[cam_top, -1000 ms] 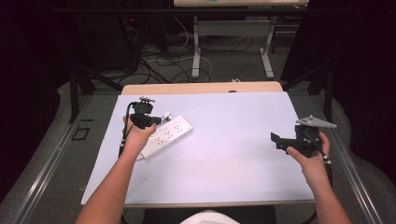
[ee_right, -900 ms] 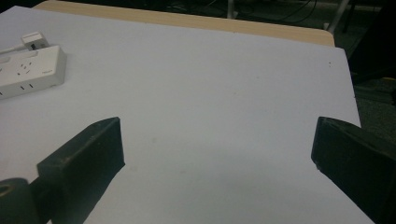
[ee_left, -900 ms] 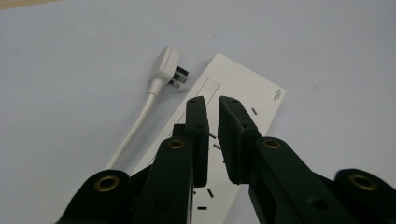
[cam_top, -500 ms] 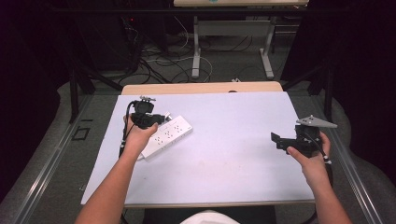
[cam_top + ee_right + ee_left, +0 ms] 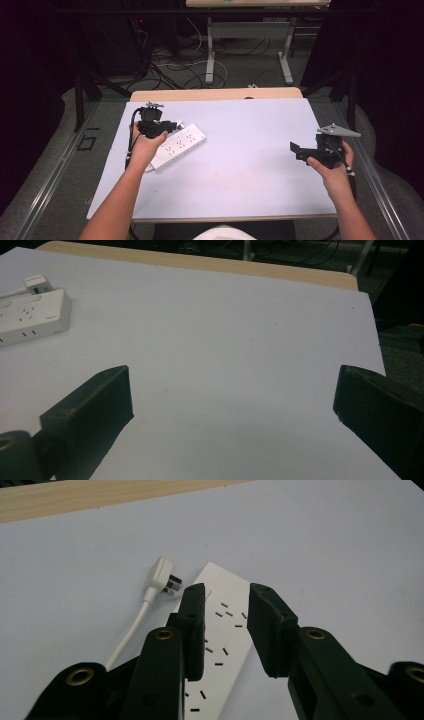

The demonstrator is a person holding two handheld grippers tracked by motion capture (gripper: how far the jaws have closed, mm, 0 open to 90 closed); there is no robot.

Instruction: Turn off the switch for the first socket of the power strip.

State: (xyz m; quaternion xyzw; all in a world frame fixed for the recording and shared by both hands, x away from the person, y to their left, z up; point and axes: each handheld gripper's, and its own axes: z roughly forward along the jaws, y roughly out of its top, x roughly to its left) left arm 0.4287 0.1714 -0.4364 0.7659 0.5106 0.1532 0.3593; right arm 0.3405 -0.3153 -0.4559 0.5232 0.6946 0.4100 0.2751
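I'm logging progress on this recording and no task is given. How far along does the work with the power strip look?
Nothing looks done yet. The white power strip lies flat on the table, its plug loose beside it, unplugged. In hand: the left hand-held gripper hovers over the strip, jaws partly open, gripping nothing. The right hand-held gripper waits wide open over bare table. Any grasping or plugging, probably, is left.

White power strip (image 5: 178, 145), pale lilac table (image 5: 250, 150)
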